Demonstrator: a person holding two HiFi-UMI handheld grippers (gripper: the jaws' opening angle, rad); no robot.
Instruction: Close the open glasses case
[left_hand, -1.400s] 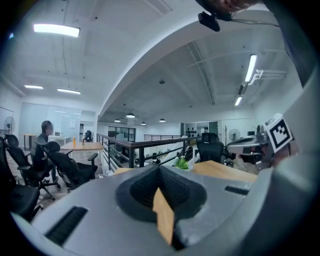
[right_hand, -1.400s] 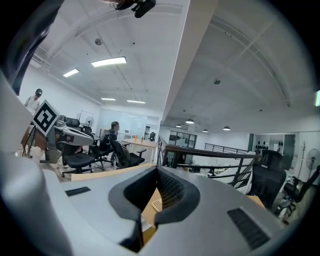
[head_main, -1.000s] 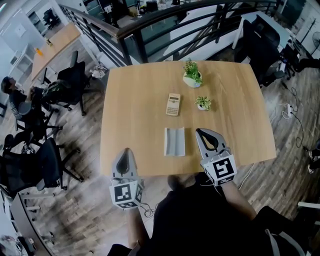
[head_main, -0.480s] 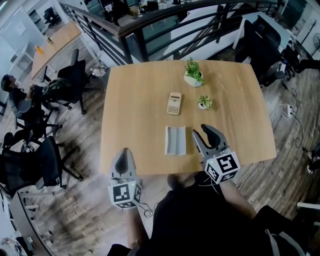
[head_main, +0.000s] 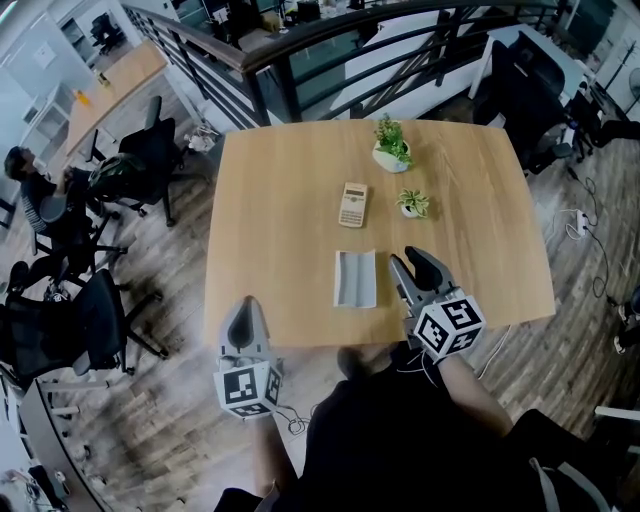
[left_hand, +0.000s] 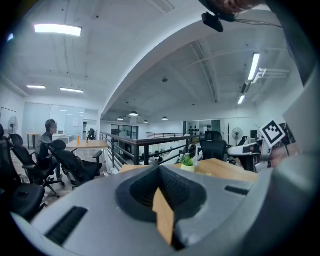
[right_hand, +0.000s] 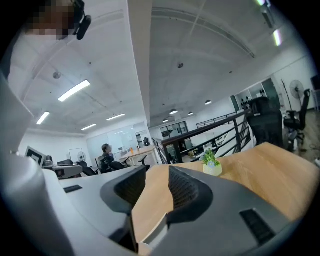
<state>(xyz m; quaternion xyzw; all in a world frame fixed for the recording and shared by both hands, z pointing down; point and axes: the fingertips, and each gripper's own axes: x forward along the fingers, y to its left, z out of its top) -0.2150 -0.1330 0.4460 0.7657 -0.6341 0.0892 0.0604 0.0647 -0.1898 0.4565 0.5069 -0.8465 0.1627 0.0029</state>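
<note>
The open grey glasses case (head_main: 355, 279) lies flat on the wooden table (head_main: 280, 200), near the front edge. My right gripper (head_main: 405, 262) is just to the right of the case and does not touch it; its jaws stand apart with only bare table between them (right_hand: 152, 185). My left gripper (head_main: 247, 306) hovers at the table's front left edge, well left of the case, with its jaws together and nothing held (left_hand: 161, 175). The case shows in neither gripper view.
A beige calculator (head_main: 352, 204) lies behind the case. A small potted plant (head_main: 410, 205) stands to its right and a larger one (head_main: 391, 147) near the far edge. Office chairs (head_main: 140, 160) stand left of the table, and a railing (head_main: 330, 50) runs behind it.
My right gripper's jaws have opened from shut, and the gripper has rolled so its marker cube sits tilted. The left gripper has stayed put.
</note>
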